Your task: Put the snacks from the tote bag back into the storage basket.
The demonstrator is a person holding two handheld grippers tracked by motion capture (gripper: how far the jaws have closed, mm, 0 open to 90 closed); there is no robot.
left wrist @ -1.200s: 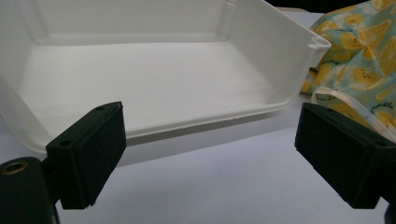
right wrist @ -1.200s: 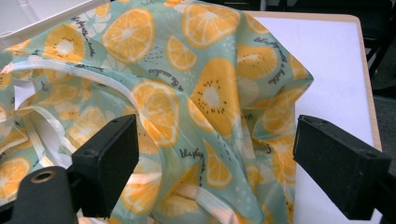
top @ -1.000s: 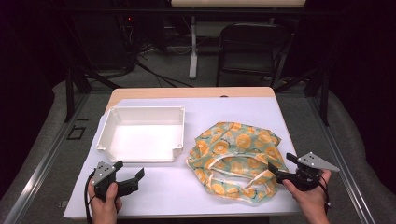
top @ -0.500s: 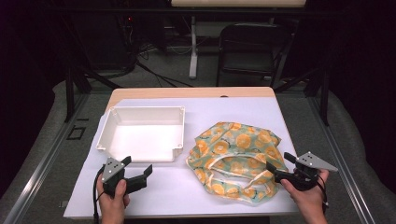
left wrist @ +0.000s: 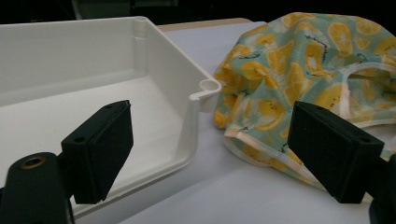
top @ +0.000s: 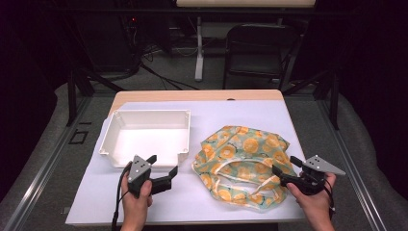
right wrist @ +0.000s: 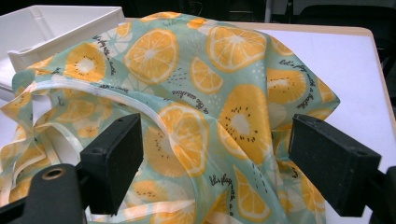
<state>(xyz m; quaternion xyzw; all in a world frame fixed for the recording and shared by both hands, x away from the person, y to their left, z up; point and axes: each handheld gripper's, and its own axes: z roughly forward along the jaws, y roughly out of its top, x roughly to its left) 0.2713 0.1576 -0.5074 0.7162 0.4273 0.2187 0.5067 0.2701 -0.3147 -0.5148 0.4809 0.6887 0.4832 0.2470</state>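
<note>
White sheet (top: 231, 202) covers wooden table (top: 192, 95); dark room, chair (top: 255, 48) behind.

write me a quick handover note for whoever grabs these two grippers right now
Left gripper: open, nothing between the jaws, in front of the white tray, aimed toward the cloth's near left edge.
Right gripper: open, at the right edge of the citrus-print cloth; whether the pads touch fabric cannot be told.
Cloth lies crumpled on the white table cover, right of the tray and close beside its corner. The tray has nothing in it.
Done: nothing gripped yet.
Left: probably take hold of the cloth with both grippers and handle it from there.
</note>
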